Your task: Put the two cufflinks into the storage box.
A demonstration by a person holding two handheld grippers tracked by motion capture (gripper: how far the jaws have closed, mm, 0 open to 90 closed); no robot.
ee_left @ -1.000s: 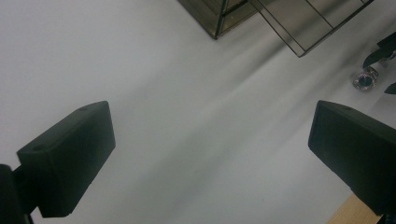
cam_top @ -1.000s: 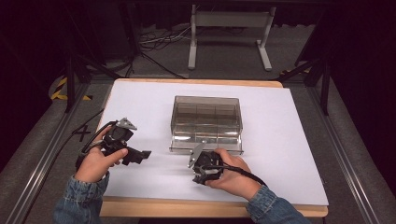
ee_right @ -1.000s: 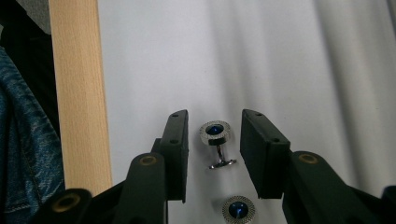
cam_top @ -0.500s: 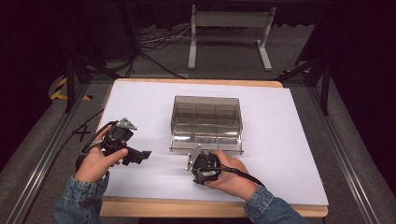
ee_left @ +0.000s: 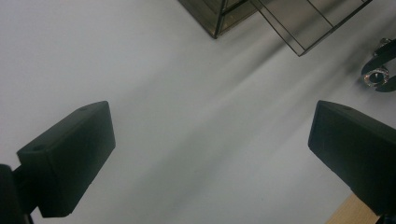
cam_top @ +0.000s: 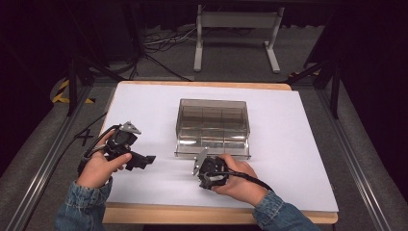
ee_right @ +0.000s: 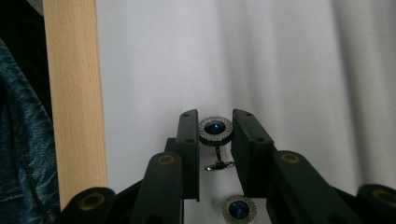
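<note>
Your right gripper (ee_right: 215, 133) clamps a round silver cufflink with a blue stone (ee_right: 215, 128); your left gripper (ee_left: 212, 149) hovers, jaws wide apart, over the white table (cam_top: 298, 139).

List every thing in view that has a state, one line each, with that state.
Clear box: on the table, front flap folded down open.
Left gripper: open, jaws wide, nothing between them.
Right gripper: shut on a cufflink.
Second cufflink: lying loose on the white table, by the right gripper's base.
</note>
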